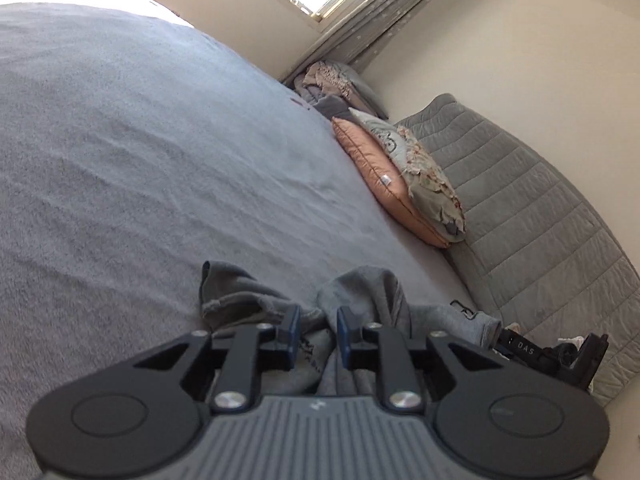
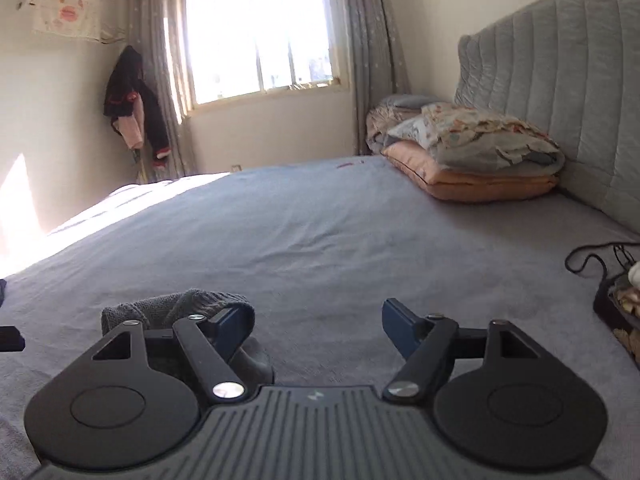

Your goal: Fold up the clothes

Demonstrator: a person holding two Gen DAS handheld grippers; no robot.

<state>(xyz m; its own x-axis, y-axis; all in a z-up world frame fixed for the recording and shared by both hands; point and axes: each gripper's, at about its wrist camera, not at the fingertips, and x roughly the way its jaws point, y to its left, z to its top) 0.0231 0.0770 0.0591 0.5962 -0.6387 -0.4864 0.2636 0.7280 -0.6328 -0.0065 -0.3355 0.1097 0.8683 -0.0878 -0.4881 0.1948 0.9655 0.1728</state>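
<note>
A grey garment [image 1: 360, 300] is seen bunched on the grey bedspread [image 1: 140, 140] near the bed's near edge, directly ahead of both tools. The left gripper [image 1: 318, 334] is set narrowly parted, with a ridge of the cloth lying between its blue pads [image 1: 292, 330]; whether the pads press on it cannot be told, though a gap appears at either side of the fold, so a loose hold or a release is judged likely. The right gripper [image 2: 314, 326] is spread wide over bare bedspread, nothing being held between its fingers, while a knitted cuff of the garment [image 2: 192, 304] lies just beside and behind its left finger. Pillows [image 2: 472, 160] are stacked against the quilted headboard [image 2: 560, 72], well apart from the work, presumably so that the middle of the bed is left free for spreading. On a dark device [image 1: 532, 350] at the right of the left wrist view the letters "DAS" can be read; other marks are too small to make out
</note>
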